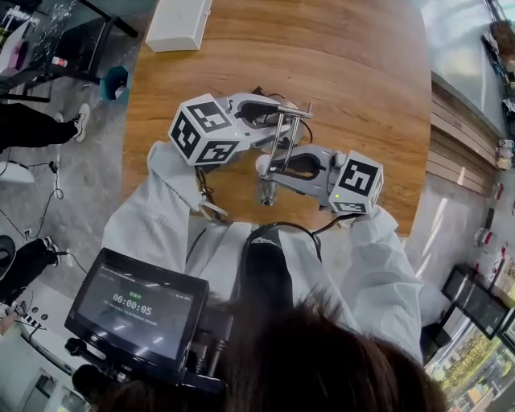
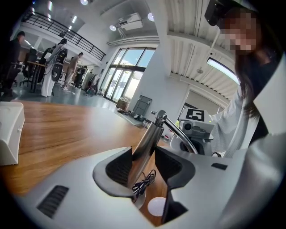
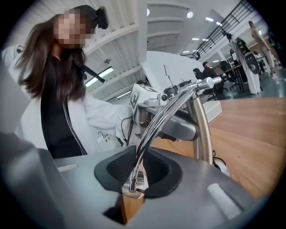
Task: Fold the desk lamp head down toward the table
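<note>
The desk lamp stands on the wooden table [image 1: 362, 72]. Its chrome post [image 2: 145, 147] rises to a joint [image 2: 160, 116], and a thin curved arm [image 3: 156, 129] bends from there down to the small lamp head [image 1: 265, 193]. My left gripper [image 1: 286, 113] is open, and the post runs up between its jaws [image 2: 144, 165] just above the base [image 2: 156, 206] and the coiled black cable [image 2: 144, 182]. My right gripper [image 1: 269, 167] faces it from the opposite side. Its jaws [image 3: 134, 172] stand narrowly open around the arm's lower end, close on both sides.
A white box [image 1: 179, 24] lies at the table's far left edge. The near table edge runs just under my sleeves. A recorder screen [image 1: 137, 310] hangs below at the left. People and desks stand far off in the hall.
</note>
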A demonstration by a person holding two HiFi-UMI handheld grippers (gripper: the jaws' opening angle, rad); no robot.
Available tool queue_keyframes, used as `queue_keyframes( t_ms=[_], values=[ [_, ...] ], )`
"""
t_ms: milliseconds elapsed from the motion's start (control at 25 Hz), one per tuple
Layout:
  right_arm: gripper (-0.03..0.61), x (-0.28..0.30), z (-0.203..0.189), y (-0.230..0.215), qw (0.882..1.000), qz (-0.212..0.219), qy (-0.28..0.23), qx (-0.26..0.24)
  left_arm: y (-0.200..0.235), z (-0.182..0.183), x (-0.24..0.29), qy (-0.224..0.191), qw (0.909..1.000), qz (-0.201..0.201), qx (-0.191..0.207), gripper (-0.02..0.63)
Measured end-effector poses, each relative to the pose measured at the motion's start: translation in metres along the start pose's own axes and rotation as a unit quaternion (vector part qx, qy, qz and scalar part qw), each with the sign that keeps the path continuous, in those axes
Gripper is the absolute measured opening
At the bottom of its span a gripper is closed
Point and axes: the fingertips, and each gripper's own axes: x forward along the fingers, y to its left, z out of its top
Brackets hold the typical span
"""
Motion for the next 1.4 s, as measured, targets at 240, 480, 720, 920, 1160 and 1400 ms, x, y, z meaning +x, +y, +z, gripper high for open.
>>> queue_keyframes(
  t_ms=[240,480,720,920,1160,1400],
  values=[
    [0.07,0.002,-0.016,-0.012,1.0,-0.004,-0.005,-0.01,-0.01,-0.003,-0.001,-0.005,1.0,-0.004,0.001,0.158],
    [0.074,0.001,-0.018,-0.006,1.0,0.019,-0.007,-0.014,-0.017,-0.005,-0.001,-0.003,1.0,-0.007,0.003,0.157],
    [0.148,0.0,-0.017,-0.019,1.0,-0.001,-0.011,0.018,-0.014,-0.002,-0.002,-0.012,0.9999,-0.009,0.008,0.158],
    [0.147,-0.001,-0.034,-0.015,0.998,-0.024,0.036,0.04,-0.007,-0.013,-0.014,-0.032,0.9992,0.02,-0.01,0.158],
    [0.128,-0.06,0.004,-0.02,0.977,-0.192,-0.075,0.059,0.009,-0.006,-0.072,-0.112,0.9774,0.178,-0.027,0.156],
    [0.002,-0.106,0.08,-0.028,0.912,-0.358,-0.202,-0.006,-0.016,0.065,-0.111,-0.236,0.9257,0.295,0.018,0.019]
  ],
)
